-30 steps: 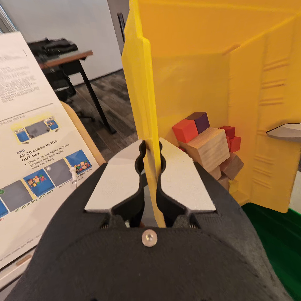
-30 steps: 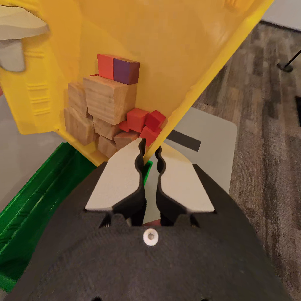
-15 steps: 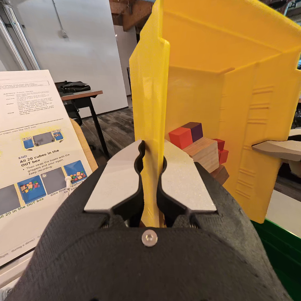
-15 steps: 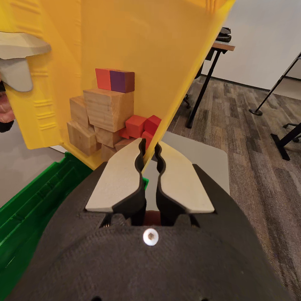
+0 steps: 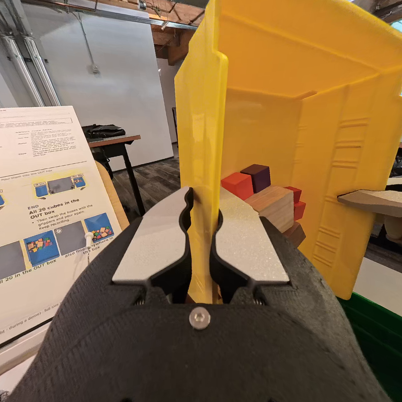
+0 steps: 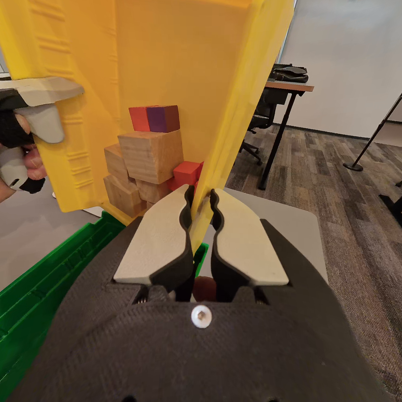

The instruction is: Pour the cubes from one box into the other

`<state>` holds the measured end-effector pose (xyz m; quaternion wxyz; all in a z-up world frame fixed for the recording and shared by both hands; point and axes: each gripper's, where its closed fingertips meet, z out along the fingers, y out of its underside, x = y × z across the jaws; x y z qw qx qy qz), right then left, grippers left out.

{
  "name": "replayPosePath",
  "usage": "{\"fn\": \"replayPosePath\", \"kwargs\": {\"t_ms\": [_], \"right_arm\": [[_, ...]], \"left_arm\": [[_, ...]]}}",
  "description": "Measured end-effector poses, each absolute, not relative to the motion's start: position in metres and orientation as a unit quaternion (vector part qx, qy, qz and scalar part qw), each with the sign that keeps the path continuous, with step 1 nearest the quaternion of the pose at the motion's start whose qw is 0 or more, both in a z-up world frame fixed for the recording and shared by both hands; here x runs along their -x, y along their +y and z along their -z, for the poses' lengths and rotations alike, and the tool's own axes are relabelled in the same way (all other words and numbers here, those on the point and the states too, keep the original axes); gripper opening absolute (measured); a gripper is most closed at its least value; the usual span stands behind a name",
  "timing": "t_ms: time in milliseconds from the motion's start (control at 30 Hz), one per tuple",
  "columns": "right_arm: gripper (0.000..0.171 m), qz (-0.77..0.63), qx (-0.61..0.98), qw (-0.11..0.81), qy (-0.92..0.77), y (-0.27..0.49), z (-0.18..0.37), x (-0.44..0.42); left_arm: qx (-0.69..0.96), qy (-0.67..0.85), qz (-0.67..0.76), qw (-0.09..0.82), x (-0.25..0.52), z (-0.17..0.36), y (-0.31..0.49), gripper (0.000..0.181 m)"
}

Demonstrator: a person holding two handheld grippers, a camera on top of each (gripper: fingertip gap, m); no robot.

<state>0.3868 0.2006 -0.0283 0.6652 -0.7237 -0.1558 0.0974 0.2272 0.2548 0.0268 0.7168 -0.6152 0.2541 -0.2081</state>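
Observation:
The yellow box (image 5: 272, 104) is held up on its side, tilted steeply. My left gripper (image 5: 204, 193) is shut on one side wall of it. My right gripper (image 6: 201, 192) is shut on the opposite wall of the yellow box (image 6: 174, 54). Several cubes are piled in its low corner: a large pale wooden cube (image 6: 152, 156), a red cube (image 6: 139, 118) and a purple cube (image 6: 162, 118) on top, small red cubes (image 6: 187, 173) beside. The same pile (image 5: 272, 206) shows in the left wrist view. The green box (image 6: 54, 261) lies just below the yellow box.
A white instruction sheet (image 5: 43, 206) stands propped at the left. The grey table top (image 6: 282, 228) ends at the right, with wood-pattern floor (image 6: 348, 195) beyond. A desk with a black bag (image 6: 287, 74) stands behind. A hand (image 6: 32, 161) holds the other gripper.
Both grippers have lifted and swung the yellow box more upright, so more of the room shows behind it. The cube pile has stayed in its corner.

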Motion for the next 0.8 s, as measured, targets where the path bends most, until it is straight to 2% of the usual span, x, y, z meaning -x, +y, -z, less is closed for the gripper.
{"fn": "replayPosePath", "kwargs": {"t_ms": [133,300,467,800], "right_arm": [[0.013,-0.125,0.720,0.664,-0.156,0.197,0.031,-0.382],[0.034,-0.128,0.780,0.593,-0.153,0.198,0.061,-0.373],[0.026,-0.138,0.786,0.591,-0.122,0.196,0.070,-0.376],[0.026,-0.125,0.763,0.625,-0.108,0.205,0.064,-0.378]], "left_arm": [[0.611,0.244,0.198,0.726,-0.223,-0.025,0.251,0.012],[0.613,0.251,0.170,0.730,-0.225,-0.016,0.246,0.008],[0.600,0.265,0.154,0.739,-0.228,-0.012,0.239,0.008],[0.580,0.265,0.136,0.758,-0.229,-0.015,0.238,0.009]]}}
